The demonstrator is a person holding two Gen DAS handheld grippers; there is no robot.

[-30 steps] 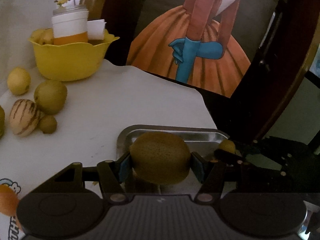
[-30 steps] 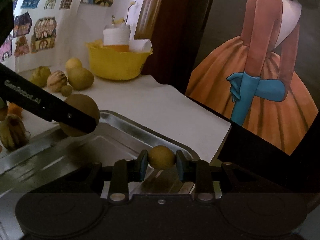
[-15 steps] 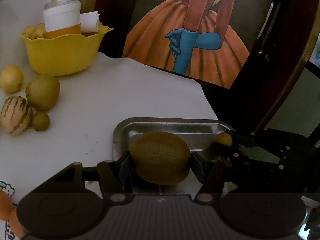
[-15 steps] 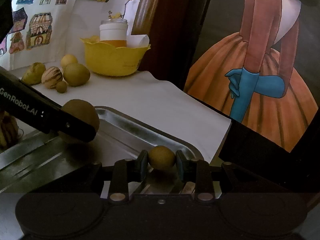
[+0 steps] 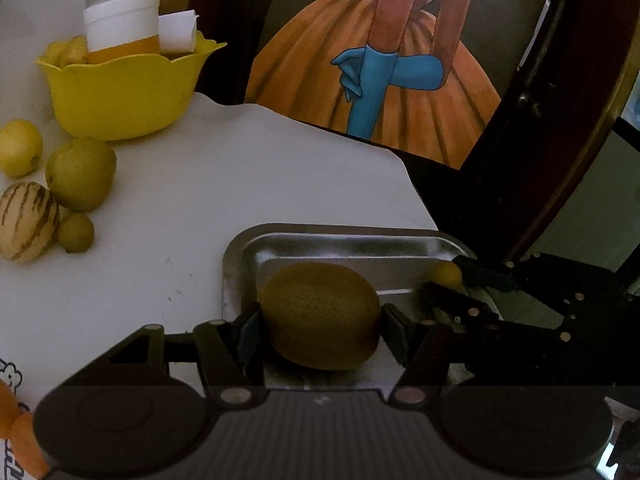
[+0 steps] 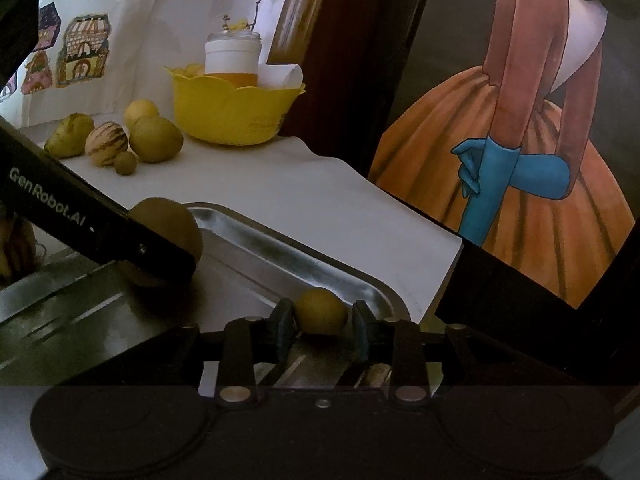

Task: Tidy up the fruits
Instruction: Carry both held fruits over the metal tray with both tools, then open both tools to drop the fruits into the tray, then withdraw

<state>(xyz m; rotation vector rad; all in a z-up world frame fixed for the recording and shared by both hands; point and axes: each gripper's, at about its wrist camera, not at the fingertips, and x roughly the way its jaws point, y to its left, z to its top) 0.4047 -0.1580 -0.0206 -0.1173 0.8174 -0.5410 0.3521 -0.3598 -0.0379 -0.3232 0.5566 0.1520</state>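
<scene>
Loose fruits [image 5: 80,174] wait far left by the yellow bowl [image 5: 120,92]. Left gripper [image 5: 320,330] clamped on kiwi [image 5: 320,316] low over tray [image 5: 236,264], likely for set-down. Right gripper [image 6: 320,322] pinches small fruit [image 6: 320,311] at the tray's far corner, apart from the kiwi.

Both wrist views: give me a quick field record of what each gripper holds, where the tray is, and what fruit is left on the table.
left gripper: shut on the kiwi, over the tray
right gripper: small round fruit between its pads, at the tray's far corner; contact unclear
tray: metal, on the white cloth
loose fruit: pear, striped melon, lemon, small green fruit, grouped beside the yellow bowl
yellow bowl contents: jar, among other things
</scene>
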